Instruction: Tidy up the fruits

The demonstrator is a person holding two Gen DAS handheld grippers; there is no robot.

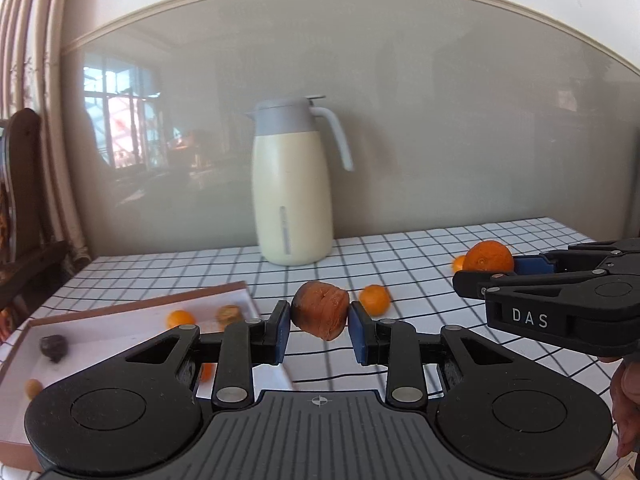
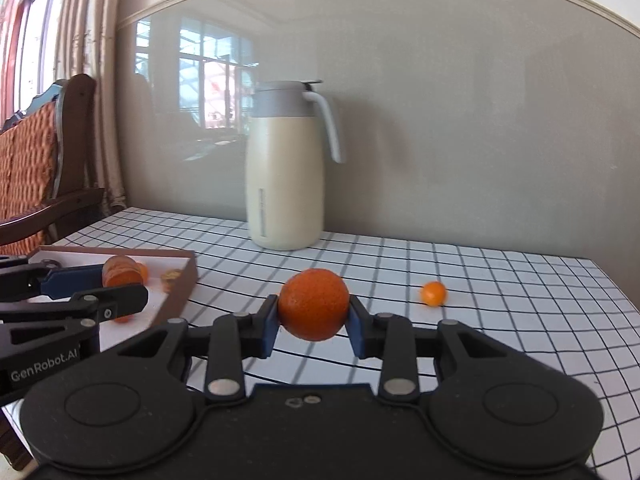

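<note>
The left gripper (image 1: 319,316) pinches a brownish fruit (image 1: 320,310) between its pads, above the table (image 1: 420,248) beside the box (image 1: 120,316). The right gripper (image 2: 313,312) pinches an orange (image 2: 313,305) the same way.

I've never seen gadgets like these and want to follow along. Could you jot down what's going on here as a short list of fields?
left gripper: shut on a brownish-orange fruit, held off the table
right gripper: shut on an orange, also lifted
box: shallow, white inside, on the left; holds several small fruits, one dark
loose fruit: one small orange fruit on the checked tablecloth, another seen from the left camera
background: cream thermos jug by the wall
</note>
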